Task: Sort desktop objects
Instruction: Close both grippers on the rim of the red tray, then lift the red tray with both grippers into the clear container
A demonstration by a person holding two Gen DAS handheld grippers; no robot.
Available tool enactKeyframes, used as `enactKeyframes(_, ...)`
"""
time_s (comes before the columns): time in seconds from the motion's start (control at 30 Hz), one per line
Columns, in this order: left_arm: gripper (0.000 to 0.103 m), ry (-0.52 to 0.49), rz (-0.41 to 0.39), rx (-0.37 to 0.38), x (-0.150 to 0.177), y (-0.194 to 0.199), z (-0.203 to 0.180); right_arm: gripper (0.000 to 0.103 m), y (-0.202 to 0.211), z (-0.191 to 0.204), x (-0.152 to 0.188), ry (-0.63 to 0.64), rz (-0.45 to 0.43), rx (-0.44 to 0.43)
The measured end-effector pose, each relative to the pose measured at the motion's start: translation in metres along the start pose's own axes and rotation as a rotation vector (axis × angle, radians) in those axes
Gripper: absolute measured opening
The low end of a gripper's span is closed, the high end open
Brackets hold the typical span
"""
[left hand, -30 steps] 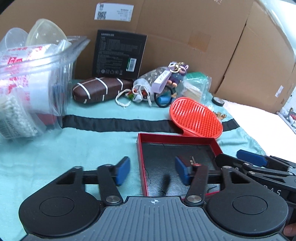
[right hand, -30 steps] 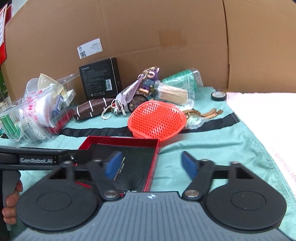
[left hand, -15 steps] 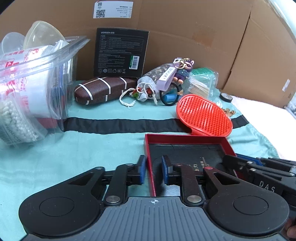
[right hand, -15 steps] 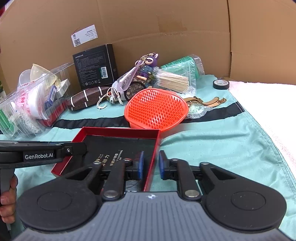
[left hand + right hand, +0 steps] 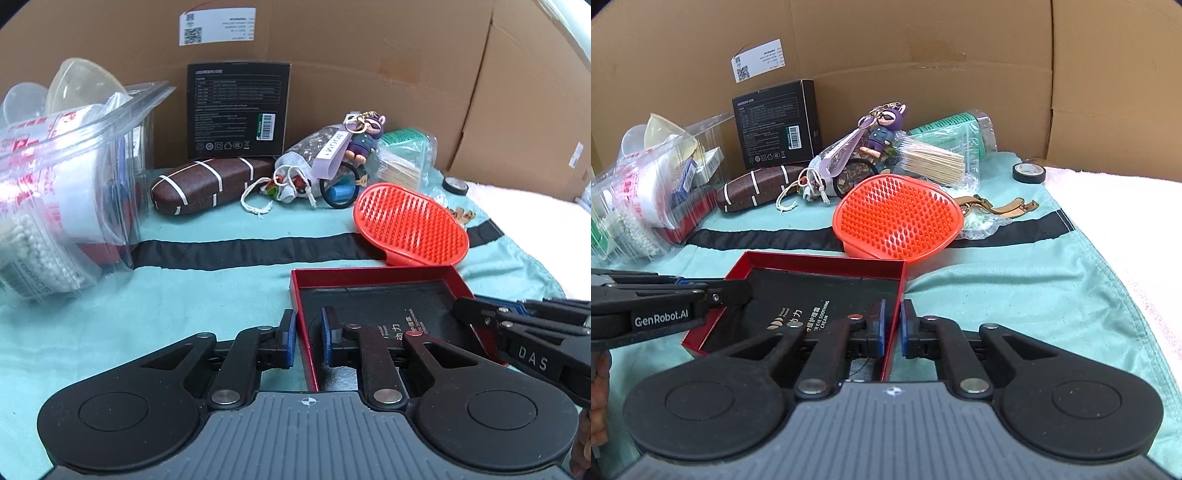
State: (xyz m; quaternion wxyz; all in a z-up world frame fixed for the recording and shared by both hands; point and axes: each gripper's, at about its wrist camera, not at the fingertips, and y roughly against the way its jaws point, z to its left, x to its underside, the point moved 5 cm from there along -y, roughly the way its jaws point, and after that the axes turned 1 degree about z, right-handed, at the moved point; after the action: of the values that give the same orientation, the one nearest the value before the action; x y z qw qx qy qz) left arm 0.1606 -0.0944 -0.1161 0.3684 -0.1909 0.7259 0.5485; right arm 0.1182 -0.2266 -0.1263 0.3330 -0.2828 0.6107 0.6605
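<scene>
A shallow red box (image 5: 373,275) with a black printed insert lies on the teal cloth. My left gripper (image 5: 306,338) is shut on the box's left wall. My right gripper (image 5: 891,328) is shut on the box's right wall (image 5: 899,291). Each gripper shows in the other's view: the right one at the box's far side (image 5: 517,332), the left one at its left edge (image 5: 665,302). An orange-red bristle brush (image 5: 410,225) leans on the box's far edge, also in the right wrist view (image 5: 897,218).
A clear bag of supplies (image 5: 55,192) stands at the left. A brown striped case (image 5: 207,182), black carton (image 5: 238,109), keychain doll (image 5: 364,136), toothpick pack (image 5: 934,162), tape roll (image 5: 1028,171) and gold clips (image 5: 997,205) lie by the cardboard wall (image 5: 369,55).
Both grippers went from wide open to shut, each closing on a side wall of the red box. The box sits slightly higher in both views than before.
</scene>
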Motion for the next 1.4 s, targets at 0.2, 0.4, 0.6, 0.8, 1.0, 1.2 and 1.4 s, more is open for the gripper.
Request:
enactKeyframes(0.2, 0.008, -0.005, -0.022, 0.009, 0.003, 0.020, -0.002, 0.007, 0.026, 0.007, 0.004, 0.015, -0.025, 0.007)
enactKeyframes(0.4, 0.008, 0.024, -0.149, -0.003, -0.014, 0.072, 0.011, 0.005, 0.071, 0.037, -0.026, 0.069, -0.162, -0.023)
enactKeyframes(0.6, 0.008, 0.053, -0.310, -0.066, -0.043, 0.133, 0.049, 0.005, 0.094, 0.088, -0.068, 0.144, -0.296, -0.097)
enactKeyframes(0.8, 0.008, 0.073, -0.418, -0.184, -0.072, 0.179, 0.114, 0.005, 0.085, 0.162, -0.113, 0.221, -0.378, -0.212)
enactKeyframes(1.0, 0.008, 0.133, -0.430, -0.258, -0.091, 0.193, 0.196, 0.005, 0.037, 0.235, -0.142, 0.211, -0.342, -0.314)
enactKeyframes(1.2, 0.008, 0.186, -0.376, -0.311, -0.094, 0.172, 0.257, 0.005, -0.004, 0.289, -0.144, 0.205, -0.278, -0.347)
enactKeyframes(1.4, 0.044, 0.241, -0.362, -0.303, -0.093, 0.156, 0.298, 0.010, -0.031, 0.320, -0.139, 0.260, -0.217, -0.345)
